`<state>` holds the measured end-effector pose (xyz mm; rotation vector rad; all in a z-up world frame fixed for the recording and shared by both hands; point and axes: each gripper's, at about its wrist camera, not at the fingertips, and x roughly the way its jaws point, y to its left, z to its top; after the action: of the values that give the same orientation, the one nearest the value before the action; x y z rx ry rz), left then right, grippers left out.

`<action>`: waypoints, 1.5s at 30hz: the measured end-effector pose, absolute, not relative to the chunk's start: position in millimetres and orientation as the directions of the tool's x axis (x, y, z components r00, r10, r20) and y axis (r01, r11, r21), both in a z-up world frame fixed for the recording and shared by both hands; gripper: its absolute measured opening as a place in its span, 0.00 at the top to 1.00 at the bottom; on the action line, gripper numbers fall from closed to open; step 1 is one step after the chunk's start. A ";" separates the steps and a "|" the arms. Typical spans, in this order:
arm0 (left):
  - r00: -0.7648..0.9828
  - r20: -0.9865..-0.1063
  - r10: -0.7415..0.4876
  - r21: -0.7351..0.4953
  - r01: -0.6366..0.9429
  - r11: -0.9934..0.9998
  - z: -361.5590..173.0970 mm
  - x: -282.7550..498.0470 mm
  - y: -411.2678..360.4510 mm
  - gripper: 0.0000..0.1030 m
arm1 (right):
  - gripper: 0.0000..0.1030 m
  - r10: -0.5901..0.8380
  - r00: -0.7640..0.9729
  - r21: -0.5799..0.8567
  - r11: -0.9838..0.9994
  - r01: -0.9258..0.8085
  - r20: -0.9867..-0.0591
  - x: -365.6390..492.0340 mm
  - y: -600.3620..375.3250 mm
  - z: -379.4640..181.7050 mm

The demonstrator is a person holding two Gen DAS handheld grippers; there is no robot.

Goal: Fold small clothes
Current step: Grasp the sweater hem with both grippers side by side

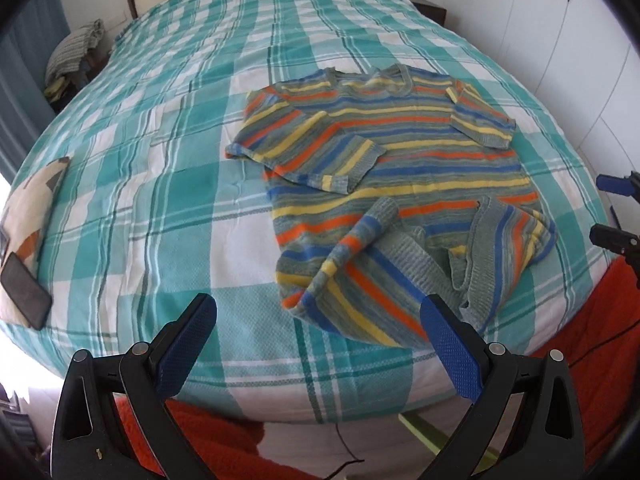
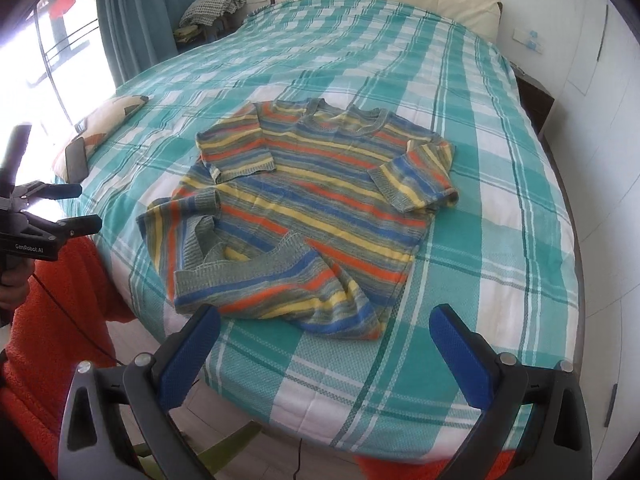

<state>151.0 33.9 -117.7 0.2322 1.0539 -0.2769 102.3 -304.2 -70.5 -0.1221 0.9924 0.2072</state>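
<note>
A small striped knit sweater, in orange, yellow, blue and grey, lies on the bed, neck away from me. Both sleeves are folded in over the chest and the bottom hem is rumpled and partly turned up. It also shows in the right wrist view. My left gripper is open and empty, hovering just short of the hem's near edge. My right gripper is open and empty, above the bed edge in front of the hem. Each gripper shows in the other's view: the right one and the left one, both with jaws apart.
The bed has a teal and white checked cover. A cushion with a dark phone on it lies at the bed's left edge. A wall of white cupboards runs along the right. Folded cloth sits on a bedside stand.
</note>
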 end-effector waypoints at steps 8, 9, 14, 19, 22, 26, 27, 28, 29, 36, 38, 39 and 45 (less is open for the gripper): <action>0.396 -0.916 -0.067 0.168 0.531 0.831 -186.0 203.6 -25.1 0.89 | 0.42 0.234 0.201 0.139 0.907 -0.398 -0.951 218.2 -279.2 -172.0; 0.364 -0.927 -0.094 0.126 0.536 0.835 -187.7 203.7 -23.3 0.94 | 0.58 0.254 0.182 0.166 0.904 -0.393 -0.950 221.9 -279.4 -177.4; 0.378 -0.869 -0.318 -0.033 0.598 0.801 -143.3 158.3 15.3 0.97 | 0.87 0.363 0.194 0.235 0.846 -0.478 -0.911 183.1 -282.5 -142.1; 0.310 -0.903 -0.298 -0.004 0.687 0.727 -123.2 82.1 66.9 0.96 | 0.87 0.359 0.128 0.224 0.783 -0.580 -0.924 98.9 -315.8 -105.3; 0.243 -0.954 -0.176 0.039 0.680 0.732 -140.4 57.3 88.8 0.90 | 0.84 0.275 0.073 0.184 0.796 -0.576 -0.959 59.5 -338.5 -118.5; 0.239 -0.953 -0.187 -0.033 0.529 0.848 -140.6 61.7 122.5 0.43 | 0.43 0.213 0.023 0.181 0.876 -0.448 -0.977 44.1 -374.2 -147.5; 0.261 -0.941 -0.215 -0.074 0.461 0.884 -138.1 67.5 131.8 0.34 | 0.43 0.233 0.034 0.201 0.897 -0.393 -0.972 43.4 -385.8 -148.1; 0.285 -0.928 -0.238 -0.113 0.395 0.912 -137.1 74.8 138.3 0.26 | 0.43 0.266 0.047 0.237 0.915 -0.328 -0.963 44.9 -398.1 -147.0; 0.298 -0.922 -0.246 -0.142 0.332 0.933 -139.9 82.8 140.7 0.26 | 0.43 0.299 0.068 0.273 0.927 -0.258 -0.952 47.8 -410.0 -145.8; 0.113 -0.994 -0.012 0.018 0.266 0.964 -224.5 126.4 77.5 0.26 | 0.43 0.447 0.045 0.449 0.893 0.038 -0.893 71.3 -429.1 -185.7; 0.116 -0.991 0.065 0.098 0.304 0.948 -239.1 125.6 57.6 0.24 | 0.44 0.410 -0.057 0.411 0.912 0.009 -0.910 78.9 -404.3 -217.3; 0.135 -0.987 0.086 0.125 0.317 0.940 -238.6 123.0 50.4 0.26 | 0.48 0.405 -0.073 0.406 0.914 -0.010 -0.911 80.8 -397.6 -223.3; 0.133 -0.989 0.057 0.100 0.341 0.935 -229.3 98.6 39.5 0.99 | 0.95 0.266 -0.040 0.268 0.960 -0.074 -0.963 73.3 -394.6 -199.7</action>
<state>98.6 39.5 -229.3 0.3358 1.4300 -0.2119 73.3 -394.6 -199.7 0.1507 1.5890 0.2759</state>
